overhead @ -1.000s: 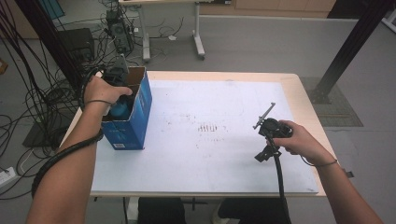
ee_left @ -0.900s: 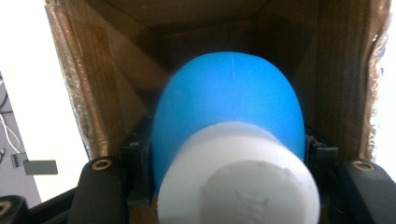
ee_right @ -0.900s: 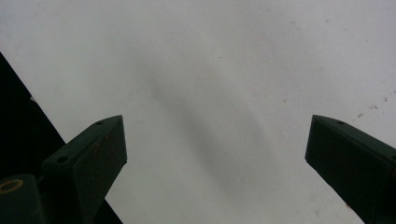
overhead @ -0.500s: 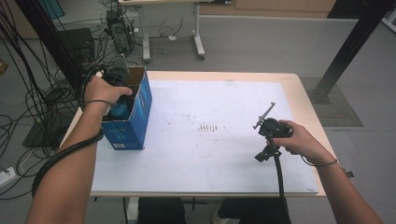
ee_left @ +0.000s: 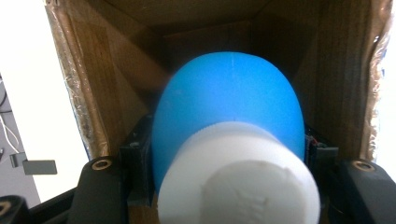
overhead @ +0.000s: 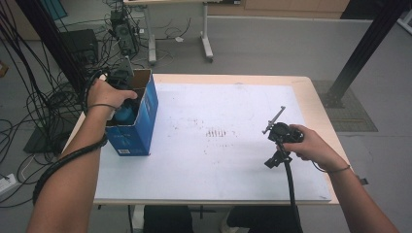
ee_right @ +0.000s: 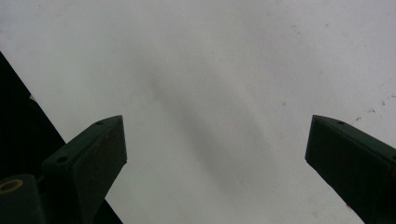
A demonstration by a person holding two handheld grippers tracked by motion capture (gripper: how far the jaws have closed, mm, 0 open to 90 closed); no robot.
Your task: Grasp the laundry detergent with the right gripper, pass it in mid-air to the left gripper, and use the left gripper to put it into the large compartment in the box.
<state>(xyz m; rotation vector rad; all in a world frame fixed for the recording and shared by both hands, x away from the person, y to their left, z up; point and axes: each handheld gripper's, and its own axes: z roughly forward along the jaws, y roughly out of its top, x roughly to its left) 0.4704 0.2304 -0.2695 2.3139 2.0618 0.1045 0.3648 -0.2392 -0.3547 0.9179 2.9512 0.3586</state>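
Observation:
A blue bottle (ee_left: 229, 98) with a white cap (ee_left: 238, 177) sits between the jaws of my left gripper (ee_left: 226, 154), which is shut on its body, cap end toward the camera. The bottle is inside an open blue cardboard box (overhead: 141, 126) at the table's left edge; brown inner walls (ee_left: 116, 93) surround it. From above, the bottle (overhead: 125, 114) shows just below the hand, and the left gripper (overhead: 119, 82) reaches down into the box. My right gripper (overhead: 281, 136) rests over the right side of the table. Its jaws stand wide apart with nothing between them (ee_right: 215, 154).
The white tabletop (overhead: 218, 160) has faint dark marks near its middle. Cables trail from both grippers. On the floor to the left and behind lie cable bundles (overhead: 39, 102) and equipment (overhead: 121, 29). A black post (overhead: 364, 43) stands at the right.

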